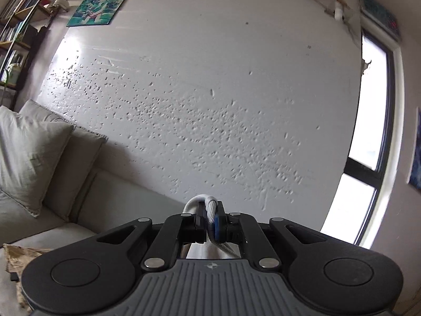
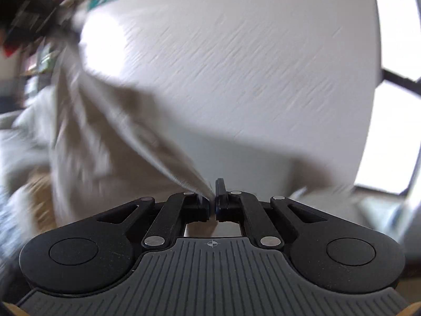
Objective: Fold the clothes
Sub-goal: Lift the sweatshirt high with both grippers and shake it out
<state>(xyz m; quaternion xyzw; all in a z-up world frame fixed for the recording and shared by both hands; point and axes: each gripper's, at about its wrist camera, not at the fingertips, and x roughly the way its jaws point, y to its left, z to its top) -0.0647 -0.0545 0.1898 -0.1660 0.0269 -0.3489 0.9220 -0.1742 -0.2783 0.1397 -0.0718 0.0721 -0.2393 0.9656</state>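
My left gripper (image 1: pixel 211 212) is shut on a bunched edge of a white garment (image 1: pixel 210 207); a ribbed hem pokes up between the pads and more white cloth hangs below the jaws. It is held up in front of the white wall. My right gripper (image 2: pixel 212 200) is shut on an edge of the same pale garment (image 2: pixel 110 131), which stretches away from the pads up and to the left as a taut sheet. The right wrist view is heavily motion-blurred.
A grey sofa (image 1: pixel 47 234) with two pale cushions (image 1: pixel 29 155) lies at lower left. A patterned beige cloth (image 1: pixel 15 258) rests on it. Shelves (image 1: pixel 15 34) stand at far left, a poster (image 1: pixel 101 6) hangs on the wall, a tall window (image 1: pixel 368 142) is at right.
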